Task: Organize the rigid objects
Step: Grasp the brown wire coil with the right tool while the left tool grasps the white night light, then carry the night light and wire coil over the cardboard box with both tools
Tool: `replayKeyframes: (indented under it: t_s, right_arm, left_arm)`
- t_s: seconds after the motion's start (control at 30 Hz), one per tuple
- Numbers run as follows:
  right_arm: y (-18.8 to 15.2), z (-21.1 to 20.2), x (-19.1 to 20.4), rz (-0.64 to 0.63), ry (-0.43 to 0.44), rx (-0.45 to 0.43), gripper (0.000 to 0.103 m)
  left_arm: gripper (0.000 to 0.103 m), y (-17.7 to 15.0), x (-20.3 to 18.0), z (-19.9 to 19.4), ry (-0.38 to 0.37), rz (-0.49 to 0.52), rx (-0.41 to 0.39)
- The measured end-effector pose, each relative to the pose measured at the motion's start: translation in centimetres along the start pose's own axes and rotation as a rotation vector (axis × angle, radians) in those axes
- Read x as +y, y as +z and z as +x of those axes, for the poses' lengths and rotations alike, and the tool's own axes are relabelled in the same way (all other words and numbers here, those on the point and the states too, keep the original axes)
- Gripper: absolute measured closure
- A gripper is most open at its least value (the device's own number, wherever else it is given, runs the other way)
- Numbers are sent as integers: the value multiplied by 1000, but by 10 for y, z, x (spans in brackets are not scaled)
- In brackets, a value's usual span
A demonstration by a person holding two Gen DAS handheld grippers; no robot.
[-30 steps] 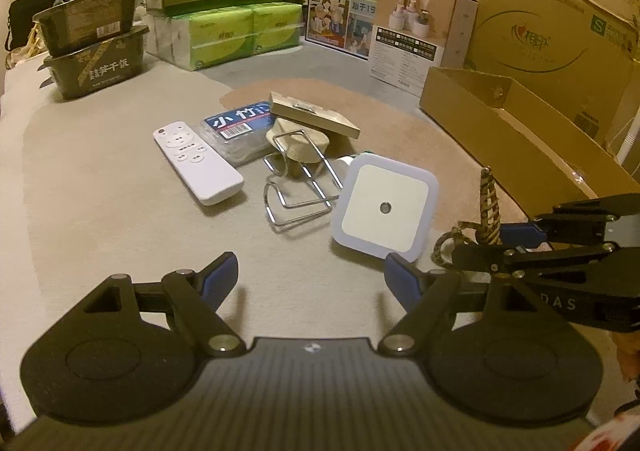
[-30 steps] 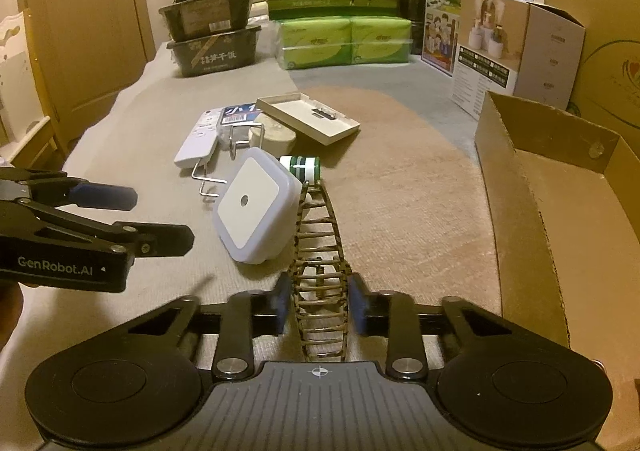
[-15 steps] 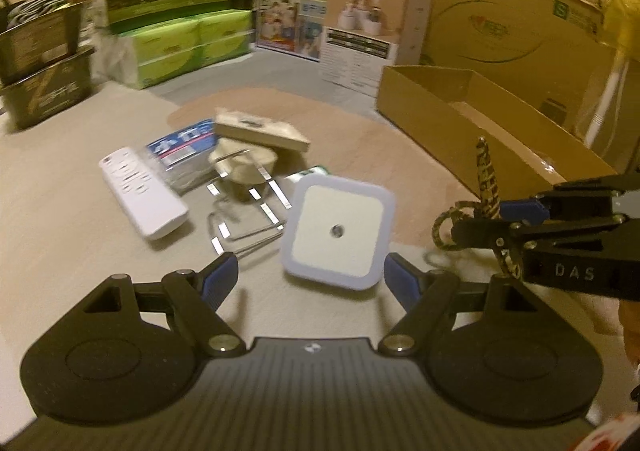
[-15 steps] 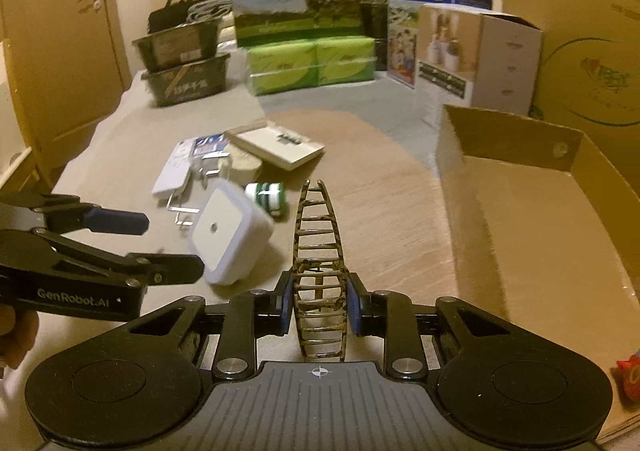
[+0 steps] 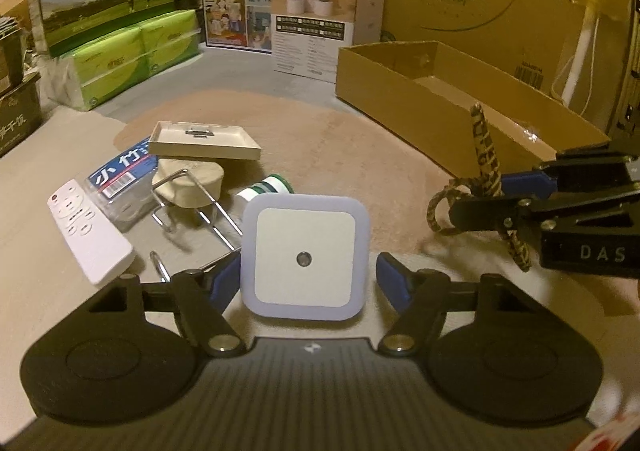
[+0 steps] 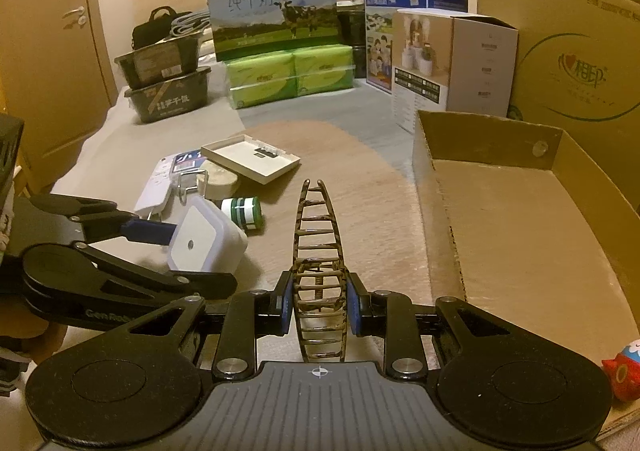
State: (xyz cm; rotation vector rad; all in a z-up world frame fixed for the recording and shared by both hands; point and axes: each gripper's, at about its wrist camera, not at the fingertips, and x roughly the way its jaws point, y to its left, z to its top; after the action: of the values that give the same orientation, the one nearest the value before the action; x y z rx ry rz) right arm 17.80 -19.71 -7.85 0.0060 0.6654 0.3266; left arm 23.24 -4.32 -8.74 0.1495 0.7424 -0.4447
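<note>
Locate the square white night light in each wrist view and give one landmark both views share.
Left wrist: night light at lower centre, between the left gripper fingers.
Right wrist: night light at left of centre, beside the green-striped bottle.
Shared landmark: the open cardboard box, on the right in both.

Two black handheld grippers, blue pads on the fingertips

The left gripper (image 5: 306,279) was matte black: two round hubs, angular linkage arms with triangular cut-outs, silver rivets at the pivots, a ribbed grey centre plate with a small white crosshair mark, and "GenRobot" lettering in white along its side. The right gripper (image 6: 318,301) matched it, blue pads (image 6: 285,301) and all, with "DAS" printed on its flank.
</note>
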Motion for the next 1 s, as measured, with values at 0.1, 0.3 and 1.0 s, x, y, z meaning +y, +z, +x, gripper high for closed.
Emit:
replayKeyframes:
  t_s: [0.1, 0.3, 1.0]
  right_arm:
    - [-1, -1, -1, 6, -3, -2, 76]
    - [-1, -4, -1, 7, -5, -6, 76]
    - [-8, -64, 17, 32, -4, -44, 76]
  left_arm:
    - [41, 0, 0, 1, 12, 1, 4]
    - [41, -3, -3, -8, 28, -33, -2]
    - [41, -26, -44, -89, 69, -215, -7]
